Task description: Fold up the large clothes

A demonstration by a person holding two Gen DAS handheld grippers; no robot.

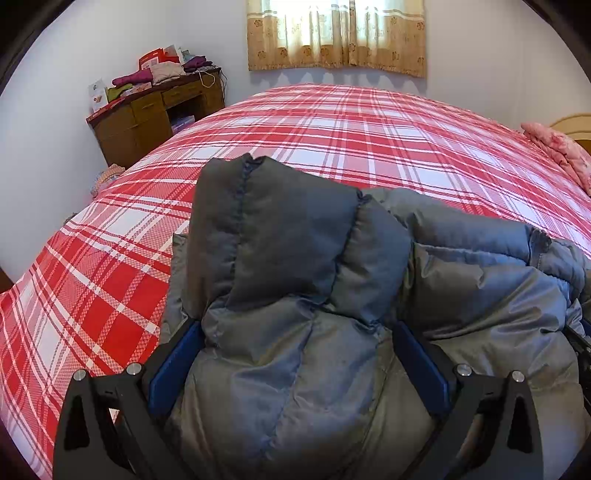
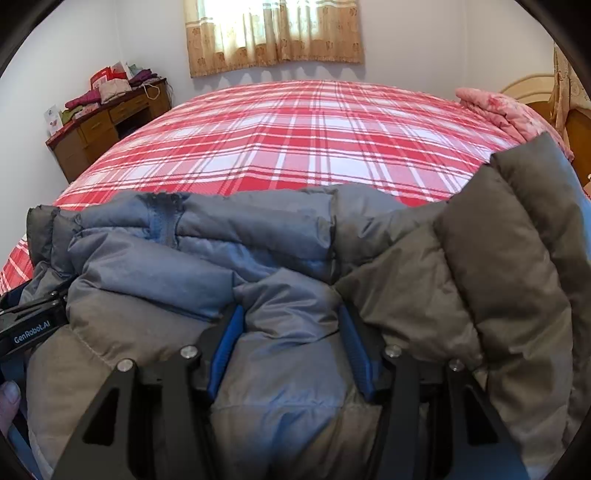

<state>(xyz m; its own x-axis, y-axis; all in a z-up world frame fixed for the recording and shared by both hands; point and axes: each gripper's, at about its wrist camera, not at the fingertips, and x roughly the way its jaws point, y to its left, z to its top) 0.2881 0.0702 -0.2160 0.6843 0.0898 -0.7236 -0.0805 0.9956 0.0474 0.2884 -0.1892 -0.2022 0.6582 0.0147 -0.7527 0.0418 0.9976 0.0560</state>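
While both tools grip the same garment, the scene reads from left to right as follows.

Desk: a brown wooden desk [image 1: 155, 114] stands at the far left against the wall, with folded clothes [image 1: 162, 72] and papers piled on top.

Bed: a bed with a red and white plaid cover [image 1: 332, 129] fills the middle of both views.

Left tool: the left tool [image 1: 299, 354] is clenched on a thick bundle of the grey puffer jacket [image 1: 295, 266]; the padded cloth bulges up between its blue pads [image 1: 173, 369] and stands above them.

Jacket: the jacket is held up in front of the bed, near its front edge, and stretches between the two tools. In the right wrist view its bluish lining [image 2: 207, 266] shows in the middle and a grey quilted part rises at the right.

Right tool: the right tool [image 2: 291, 350] is also clamped on a fold of the jacket, with cloth pressed between its blue pads [image 2: 225, 347].

Curtain: a beige curtain [image 1: 336, 35] hangs over the window behind the bed.

Pink quilt: a pink quilt [image 2: 495, 110] lies at the far right end of the bed, beside the headboard [image 2: 532, 92].
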